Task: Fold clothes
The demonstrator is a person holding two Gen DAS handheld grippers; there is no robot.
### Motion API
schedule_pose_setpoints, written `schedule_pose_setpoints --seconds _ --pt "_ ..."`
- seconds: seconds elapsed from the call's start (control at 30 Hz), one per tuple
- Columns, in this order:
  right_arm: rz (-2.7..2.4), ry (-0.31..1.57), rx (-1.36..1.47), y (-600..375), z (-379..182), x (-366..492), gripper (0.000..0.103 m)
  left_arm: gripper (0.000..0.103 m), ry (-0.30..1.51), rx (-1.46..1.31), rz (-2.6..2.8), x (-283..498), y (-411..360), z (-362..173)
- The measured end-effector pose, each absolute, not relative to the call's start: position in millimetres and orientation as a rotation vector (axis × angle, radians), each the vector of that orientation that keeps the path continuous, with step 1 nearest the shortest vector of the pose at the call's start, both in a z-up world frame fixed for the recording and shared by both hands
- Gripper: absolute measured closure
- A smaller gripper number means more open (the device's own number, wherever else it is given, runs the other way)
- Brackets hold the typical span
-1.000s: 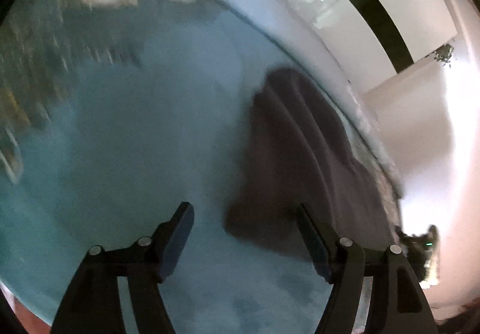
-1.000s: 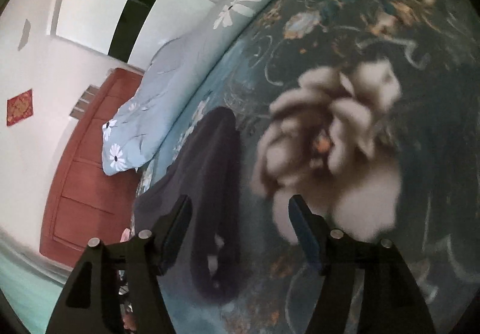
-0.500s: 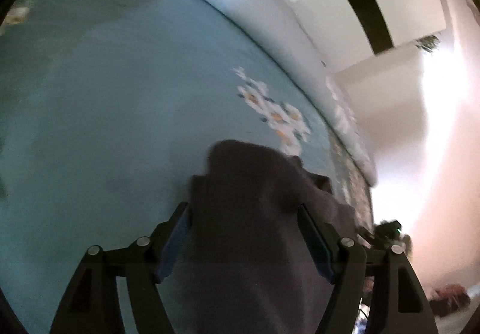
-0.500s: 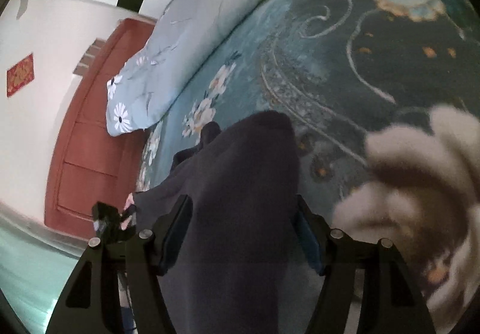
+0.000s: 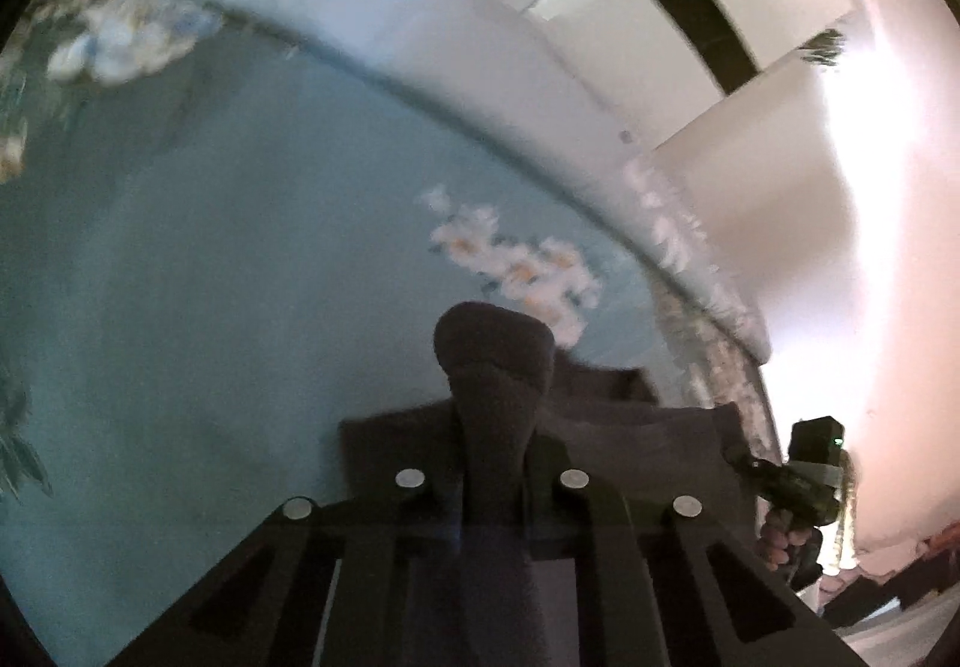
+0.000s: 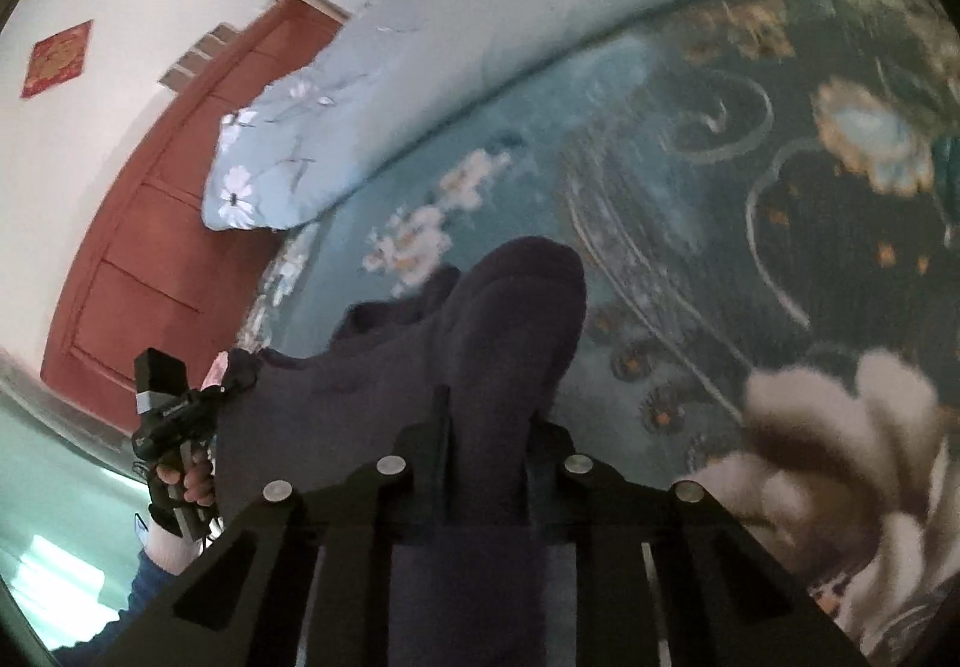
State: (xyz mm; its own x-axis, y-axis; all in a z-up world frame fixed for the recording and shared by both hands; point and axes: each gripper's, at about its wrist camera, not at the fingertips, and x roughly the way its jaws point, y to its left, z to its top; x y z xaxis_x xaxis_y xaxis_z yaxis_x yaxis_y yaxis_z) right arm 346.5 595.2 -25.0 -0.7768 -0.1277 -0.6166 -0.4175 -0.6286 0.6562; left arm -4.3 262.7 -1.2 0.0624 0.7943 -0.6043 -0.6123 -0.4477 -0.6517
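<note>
Garment [image 5: 498, 415] edge bunches at twelve o'clock from both tongs. Left gripper [image 5: 489, 478] and right gripper [image 6: 486, 463] each pinch it, probably for carrying a fold.

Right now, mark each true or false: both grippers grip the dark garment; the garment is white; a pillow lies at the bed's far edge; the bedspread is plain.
1. Both grippers grip the dark garment: true; left gripper and right gripper each have cloth pinched between their fingers.
2. The garment is white: false; it is dark grey.
3. A pillow lies at the bed's far edge: true.
4. The bedspread is plain: false; it is floral.
</note>
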Motion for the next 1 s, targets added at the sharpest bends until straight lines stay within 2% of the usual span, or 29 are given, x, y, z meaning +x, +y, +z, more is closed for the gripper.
schedule_pose_setpoints --seconds 0.2,0.6,0.67,0.73,0.87,0.93,1.0 --pt "2.552 1.158 -0.922 598.2 -2.0 340.1 0.084 0.09 -0.193 -1.113 1.636 -3.8 265.2 42.5" --pt "2.495 1.298 -0.943 626.8 -25.4 323.3 0.082 0.09 -0.224 -1.262 1.624 -22.1 273.3 -1.6" --pt "2.488 1.252 -0.974 626.3 -20.6 317.2 0.092 0.09 -0.217 -1.243 1.629 -20.4 273.0 4.5" --pt "2.495 1.239 -0.958 625.9 -12.6 317.5 0.093 0.09 -0.225 -1.212 1.627 -18.1 272.2 13.9" --pt "2.57 1.27 -0.738 634.2 10.8 334.5 0.094 0.09 -0.28 -1.139 1.642 -20.2 269.3 31.3" --pt "2.558 1.242 -0.723 638.2 10.6 336.9 0.094 0.09 -0.297 -1.173 1.652 -25.3 270.4 22.4" --pt "2.473 1.254 -0.823 642.2 -10.9 330.8 0.094 0.09 -0.285 -1.261 1.655 -30.8 274.8 0.0"
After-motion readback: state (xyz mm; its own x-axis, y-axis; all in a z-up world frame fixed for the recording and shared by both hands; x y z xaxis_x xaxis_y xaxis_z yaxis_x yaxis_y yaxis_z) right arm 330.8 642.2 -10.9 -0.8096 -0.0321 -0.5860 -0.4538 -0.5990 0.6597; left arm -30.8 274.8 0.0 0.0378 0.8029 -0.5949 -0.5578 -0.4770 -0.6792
